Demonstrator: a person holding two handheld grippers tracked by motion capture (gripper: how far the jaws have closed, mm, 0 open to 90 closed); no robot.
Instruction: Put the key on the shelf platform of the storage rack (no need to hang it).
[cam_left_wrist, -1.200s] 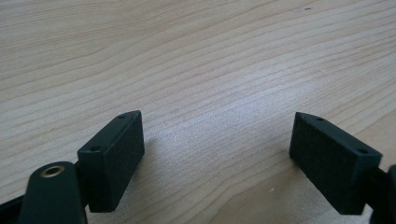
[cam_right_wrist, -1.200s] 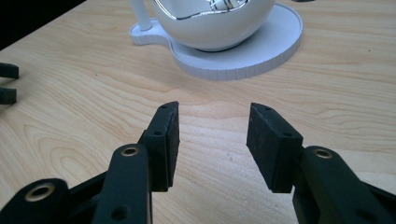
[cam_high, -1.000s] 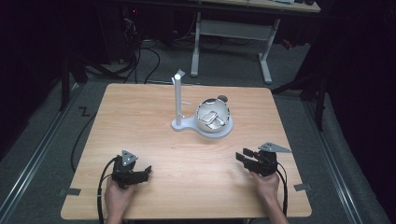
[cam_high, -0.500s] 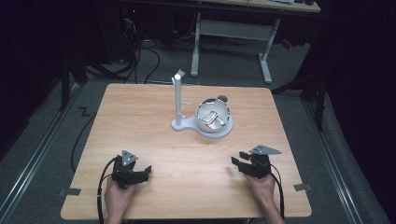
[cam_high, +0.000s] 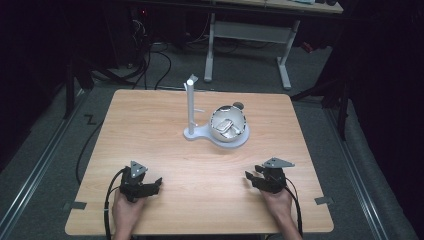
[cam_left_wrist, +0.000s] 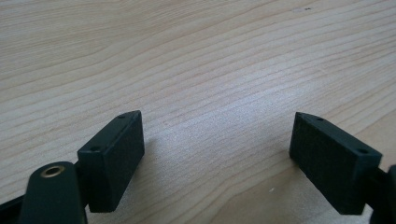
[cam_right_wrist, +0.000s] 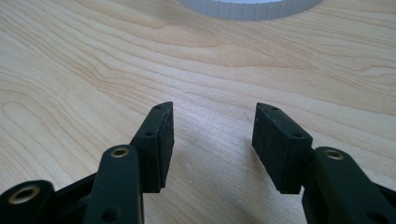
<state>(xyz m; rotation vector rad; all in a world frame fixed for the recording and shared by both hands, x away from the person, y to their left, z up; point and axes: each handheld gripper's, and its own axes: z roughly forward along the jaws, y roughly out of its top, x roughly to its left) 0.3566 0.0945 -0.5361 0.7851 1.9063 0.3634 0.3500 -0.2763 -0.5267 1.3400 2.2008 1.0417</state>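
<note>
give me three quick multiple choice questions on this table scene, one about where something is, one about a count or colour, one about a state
1. Where does the white stand sit on the table?
A. near the far middle
B. at the near left corner
C. between the person's two hands

2. How many hand-held grippers are on the table?
A. one
B. two
C. three

3. How do the jaws of the left hand-held gripper stand?
A. shut on a spoon
B. shut on nothing
C. open, with bare wood between them

Answers:
1. A, the high view shows the stand with the shiny bowl on its base, past the table's centre.
2. B, the left one and the right hand-held gripper, one in each hand.
3. C, the left gripper view shows a wide gap over bare wood.
</note>
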